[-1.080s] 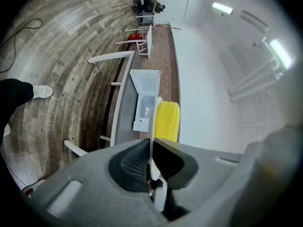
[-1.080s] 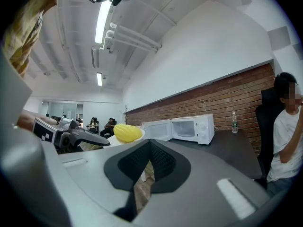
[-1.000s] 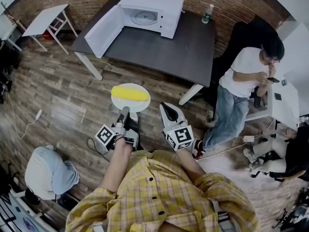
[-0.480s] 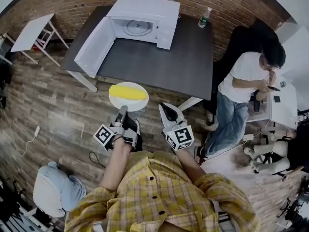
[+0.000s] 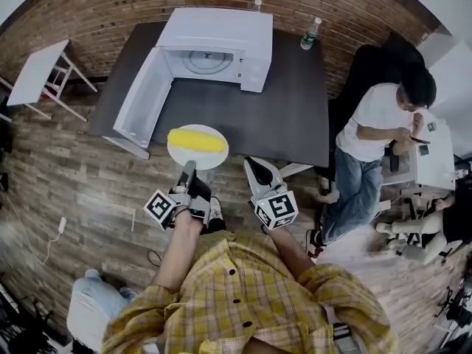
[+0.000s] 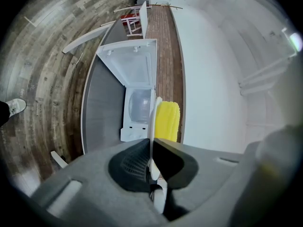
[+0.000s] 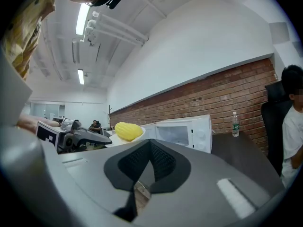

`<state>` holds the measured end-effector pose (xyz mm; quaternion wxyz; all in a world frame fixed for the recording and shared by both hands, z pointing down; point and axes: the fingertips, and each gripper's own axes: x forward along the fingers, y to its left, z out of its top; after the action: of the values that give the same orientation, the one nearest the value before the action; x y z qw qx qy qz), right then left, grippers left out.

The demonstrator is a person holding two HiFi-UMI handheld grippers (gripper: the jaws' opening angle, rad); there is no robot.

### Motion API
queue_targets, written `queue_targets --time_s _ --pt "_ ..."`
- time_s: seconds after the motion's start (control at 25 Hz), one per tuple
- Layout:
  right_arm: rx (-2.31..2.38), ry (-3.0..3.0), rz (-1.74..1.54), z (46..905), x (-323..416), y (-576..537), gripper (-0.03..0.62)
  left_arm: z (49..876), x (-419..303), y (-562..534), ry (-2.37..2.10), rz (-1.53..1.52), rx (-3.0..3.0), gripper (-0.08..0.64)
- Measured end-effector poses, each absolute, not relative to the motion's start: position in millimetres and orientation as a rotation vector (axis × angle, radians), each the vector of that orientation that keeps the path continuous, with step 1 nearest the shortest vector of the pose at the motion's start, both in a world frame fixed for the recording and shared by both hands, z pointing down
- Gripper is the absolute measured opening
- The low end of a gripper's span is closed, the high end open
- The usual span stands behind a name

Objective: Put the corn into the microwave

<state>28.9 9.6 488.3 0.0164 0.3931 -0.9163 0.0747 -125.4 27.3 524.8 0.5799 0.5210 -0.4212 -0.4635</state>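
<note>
A yellow corn cob (image 5: 195,139) lies on a white plate (image 5: 184,155). My left gripper (image 5: 189,169) is shut on the plate's near rim and holds it level just off the near edge of the dark table (image 5: 258,109). The left gripper view has the plate (image 6: 153,122) edge-on between the jaws, with the corn (image 6: 167,121) behind it. The white microwave (image 5: 221,35) stands at the table's far side with its door (image 5: 140,98) swung open to the left. My right gripper (image 5: 256,167) is beside the plate, shut and empty. The right gripper view also shows the corn (image 7: 127,130) and the microwave (image 7: 182,132).
A person (image 5: 376,124) sits on a black chair right of the table. A water bottle (image 5: 307,33) stands at the table's far right corner. A white folding table (image 5: 40,72) stands at the left. A pale bundle (image 5: 92,319) lies on the wooden floor at lower left.
Both grippers have moved forward with the plate and corn. The table and open microwave now lie closer, and the plate reaches the table's near edge. Both grips are unchanged.
</note>
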Motion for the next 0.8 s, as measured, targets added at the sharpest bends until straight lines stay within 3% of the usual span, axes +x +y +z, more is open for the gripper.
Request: queue_targets --time_s 0.8 --pt "1.366 -2.733 0.246 493.2 -27.4 -71.5 0.006 539.8 -181.6 -64.9 -0.908 -0.982 1.231 0.020"
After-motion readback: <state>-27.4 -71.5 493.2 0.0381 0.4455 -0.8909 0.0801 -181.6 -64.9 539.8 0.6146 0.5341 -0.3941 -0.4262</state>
